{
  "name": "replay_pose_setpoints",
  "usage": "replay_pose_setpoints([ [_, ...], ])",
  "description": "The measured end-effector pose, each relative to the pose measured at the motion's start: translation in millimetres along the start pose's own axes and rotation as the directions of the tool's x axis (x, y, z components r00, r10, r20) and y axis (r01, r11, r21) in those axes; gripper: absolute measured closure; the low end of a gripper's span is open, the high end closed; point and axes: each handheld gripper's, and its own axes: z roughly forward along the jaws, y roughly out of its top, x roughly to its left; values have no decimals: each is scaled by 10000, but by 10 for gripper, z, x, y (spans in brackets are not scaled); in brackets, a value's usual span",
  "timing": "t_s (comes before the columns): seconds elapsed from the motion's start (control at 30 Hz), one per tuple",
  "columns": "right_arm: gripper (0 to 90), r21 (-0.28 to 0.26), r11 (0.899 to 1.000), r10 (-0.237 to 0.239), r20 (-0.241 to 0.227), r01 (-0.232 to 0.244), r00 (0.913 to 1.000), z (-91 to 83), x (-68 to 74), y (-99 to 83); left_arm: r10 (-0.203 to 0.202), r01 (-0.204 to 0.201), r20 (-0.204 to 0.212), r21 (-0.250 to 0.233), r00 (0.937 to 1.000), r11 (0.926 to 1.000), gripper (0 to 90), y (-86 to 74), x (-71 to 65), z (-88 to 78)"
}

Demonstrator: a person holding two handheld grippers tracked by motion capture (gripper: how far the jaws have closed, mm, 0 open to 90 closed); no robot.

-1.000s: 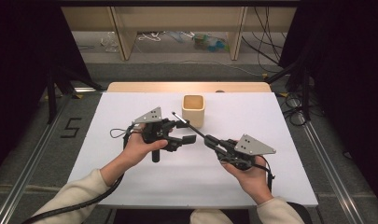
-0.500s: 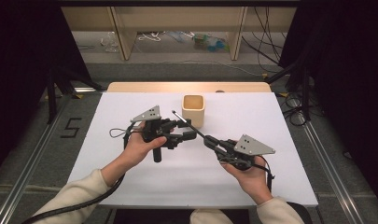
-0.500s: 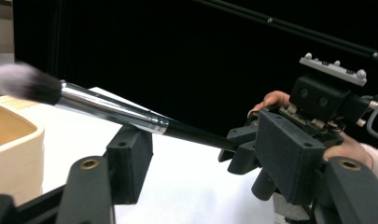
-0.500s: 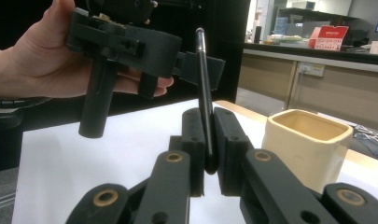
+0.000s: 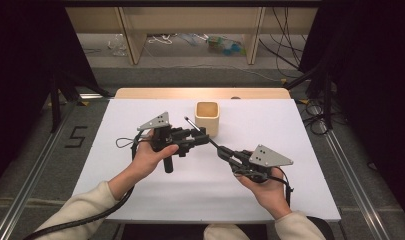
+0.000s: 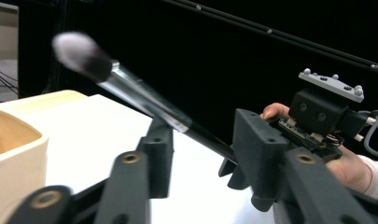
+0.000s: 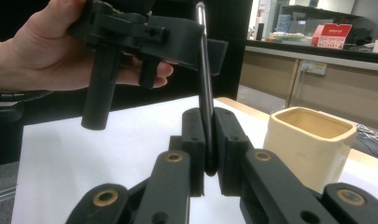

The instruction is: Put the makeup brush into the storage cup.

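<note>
Beside the cream cup (image 5: pixel 207 118), the right gripper (image 7: pixel 208 154) clamps a makeup brush (image 6: pixel 130 95) (bristles up) between the left gripper's (image 6: pixel 200 154) parted jaws.

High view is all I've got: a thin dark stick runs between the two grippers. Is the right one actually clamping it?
Observer: Yes. In the right gripper view, the right gripper has its jaws shut on a slim black brush handle.
Operator: Left one closed on it too?
Observer: No. The left gripper has its jaws apart, and the handle passes between them.
Operator: What's at the far tip?
Observer: A silver metal ferrule, then a fluffy grey-and-black bristle head.
</note>
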Motion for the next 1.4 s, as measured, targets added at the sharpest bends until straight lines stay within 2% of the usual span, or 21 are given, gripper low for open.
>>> replay_pose_setpoints([
  [0.03,842,32,10000,-8,-6,8,10000,1,2,-2,119,-119,27,-15,9999,9999,655,3,3,-2],
  [0.1,842,53,10000,-12,-63,12,10000,11,6,-10,10,-10,36,-33,10000,10000,681,2,-7,-6],
  [0.17,841,99,9999,-60,-48,60,10000,23,11,-22,78,-77,162,-55,9998,10000,702,10,-15,-5],
  [0.27,841,375,9992,-123,-143,128,9998,28,20,-27,50,-47,230,-172,9997,9998,734,23,-45,-2],
  [0.3,841,222,9997,-132,-107,134,9999,44,29,-34,168,-163,310,-176,9994,9997,745,31,-50,1],
  [0.37,840,379,9991,-162,-175,169,9997,49,31,-38,354,-346,451,-169,9984,9993,763,42,-64,9],
  [0.43,836,409,9990,-146,-164,153,9998,51,34,-43,285,-279,420,-145,9987,9995,778,42,-92,12],
  [0.5,825,435,9989,-133,-273,145,9995,69,29,-54,324,-321,589,-53,9977,9995,801,43,-120,22],
  [0.57,752,684,9977,-18,-41,21,10000,80,40,-65,667,-679,588,189,9960,9975,825,50,-173,40],
  [0.6,707,970,9952,102,-192,-83,9998,88,34,-69,899,-917,612,266,9941,9954,834,54,-188,49],
  [0.67,644,1207,9925,204,-229,-175,9995,102,41,-78,1411,-1428,347,515,9894,9884,836,68,-233,56],
  [0.7,620,1076,9939,263,-262,-233,9993,124,46,-93,1565,-1581,292,608,9872,9856,836,78,-246,54],
  [0.73,593,1276,9914,311,-257,-275,9992,121,49,-93,1768,-1780,234,685,9840,9816,837,91,-248,49],
  [0.87,497,1461,9886,370,-69,-356,9993,133,44,-92,1904,-1887,-107,886,9816,9780,837,124,-258,19],
  [0.97,458,1569,9868,392,101,-403,9992,120,17,-94,2101,-2057,-309,1076,9772,9727,836,139,-250,0],
  [1.1,447,1630,9852,476,375,-531,9982,110,13,-99,2169,-2078,-605,1290,9743,9696,836,142,-254,-7],
  [1.23,449,1708,9845,344,314,-393,9989,91,9,-98,2249,-2115,-847,1440,9707,9667,837,142,-250,-20],
  [1.3,452,1674,9851,353,233,-387,9991,79,11,-102,2291,-2151,-909,1422,9691,9662,837,145,-243,-31],
  [1.4,454,1605,9860,407,321,-453,9987,52,10,-104,2427,-2275,-1138,1318,9634,9648,837,150,-228,-63],
])
